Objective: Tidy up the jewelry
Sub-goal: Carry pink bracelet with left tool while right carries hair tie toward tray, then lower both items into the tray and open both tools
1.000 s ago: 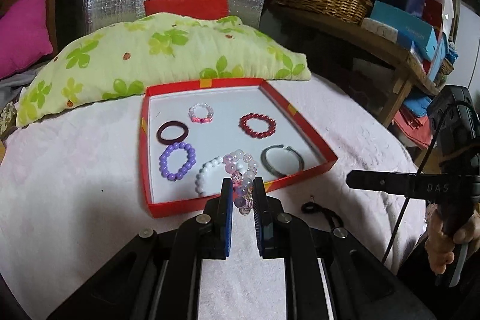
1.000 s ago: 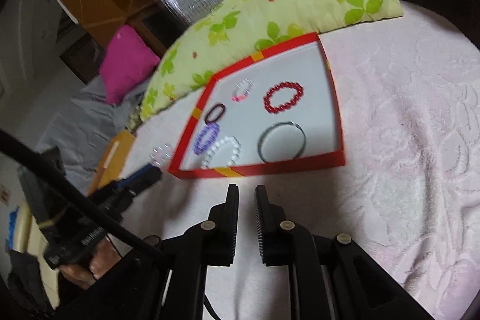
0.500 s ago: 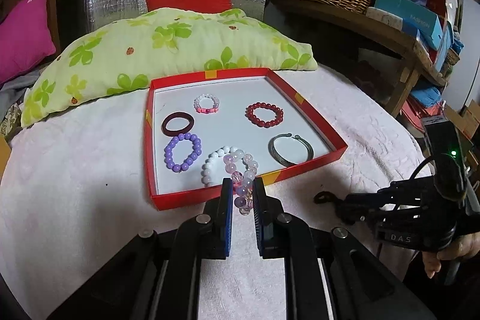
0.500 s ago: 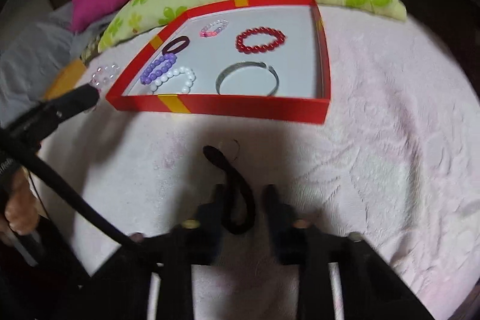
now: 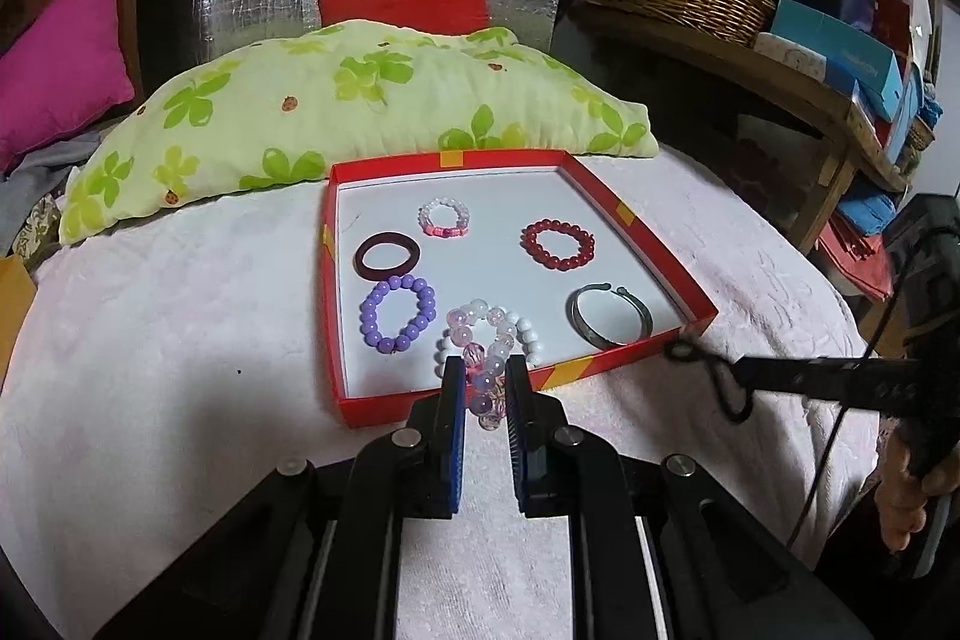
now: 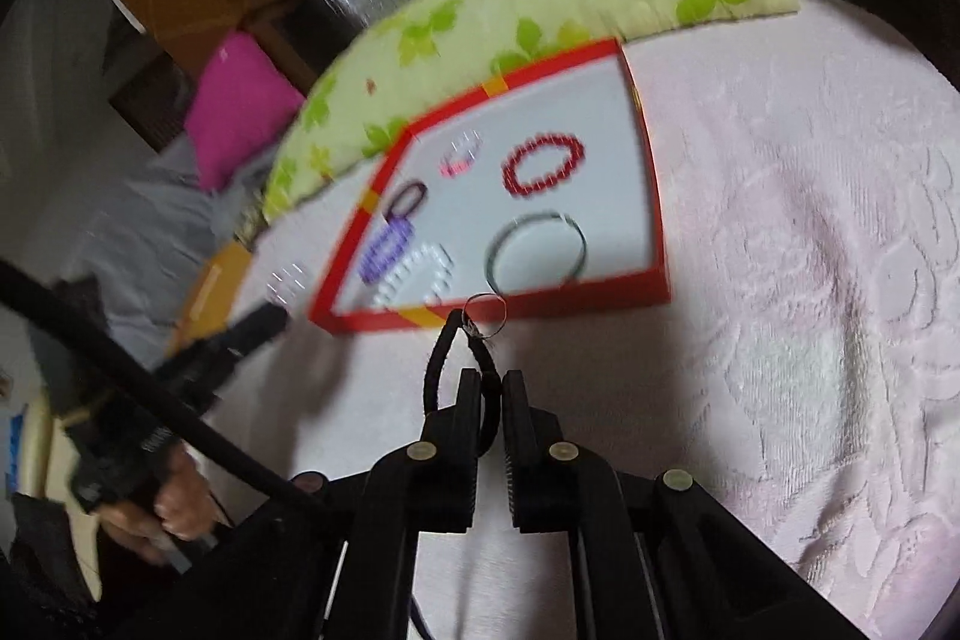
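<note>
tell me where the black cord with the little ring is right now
The black cord hangs pinched in the right gripper, lifted off the pink cloth just before the red tray's near wall.

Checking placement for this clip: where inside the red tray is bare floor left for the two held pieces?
In the red tray, bare floor lies in the middle, between the purple beads and silver bangle, and along the far wall behind the red beads. The left side and near edge are crowded.

Seven bracelets (image 5: 558, 244), one tray (image 5: 636, 224)
</note>
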Demonstrator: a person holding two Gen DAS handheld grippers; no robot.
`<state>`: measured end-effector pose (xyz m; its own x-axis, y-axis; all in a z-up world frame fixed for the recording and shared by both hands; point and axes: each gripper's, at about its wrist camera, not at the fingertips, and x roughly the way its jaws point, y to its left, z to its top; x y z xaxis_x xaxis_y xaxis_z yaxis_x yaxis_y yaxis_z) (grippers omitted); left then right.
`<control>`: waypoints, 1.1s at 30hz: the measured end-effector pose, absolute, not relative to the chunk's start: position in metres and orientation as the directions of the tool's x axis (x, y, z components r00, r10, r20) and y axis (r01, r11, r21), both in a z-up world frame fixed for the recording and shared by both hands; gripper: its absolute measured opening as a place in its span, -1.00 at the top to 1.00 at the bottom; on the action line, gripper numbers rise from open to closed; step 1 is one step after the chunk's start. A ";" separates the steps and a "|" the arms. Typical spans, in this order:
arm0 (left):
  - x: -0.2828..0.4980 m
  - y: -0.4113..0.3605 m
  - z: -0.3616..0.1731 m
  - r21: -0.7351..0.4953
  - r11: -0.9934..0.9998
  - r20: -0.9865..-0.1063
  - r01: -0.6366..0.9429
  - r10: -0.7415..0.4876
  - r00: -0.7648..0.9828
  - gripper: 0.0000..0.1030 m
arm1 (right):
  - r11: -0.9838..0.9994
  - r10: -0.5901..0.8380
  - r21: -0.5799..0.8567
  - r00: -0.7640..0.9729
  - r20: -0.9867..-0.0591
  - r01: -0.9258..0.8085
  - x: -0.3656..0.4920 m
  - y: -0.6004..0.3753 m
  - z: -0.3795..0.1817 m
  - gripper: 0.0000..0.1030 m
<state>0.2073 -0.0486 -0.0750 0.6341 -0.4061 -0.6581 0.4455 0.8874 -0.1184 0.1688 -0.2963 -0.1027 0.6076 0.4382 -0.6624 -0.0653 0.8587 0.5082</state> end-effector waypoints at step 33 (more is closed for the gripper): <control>0.326 -0.109 -0.085 -0.151 0.853 -0.730 0.499 -0.436 0.526 0.74 | 0.884 0.295 0.460 0.657 -0.694 0.089 0.369 -0.300 -0.090 0.84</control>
<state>0.3263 -0.1090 -0.0854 0.5257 -0.4363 -0.7303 0.4990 0.8534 -0.1507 0.3685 -0.3002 -0.0903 0.6566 0.2954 -0.6940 0.0887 0.8835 0.4599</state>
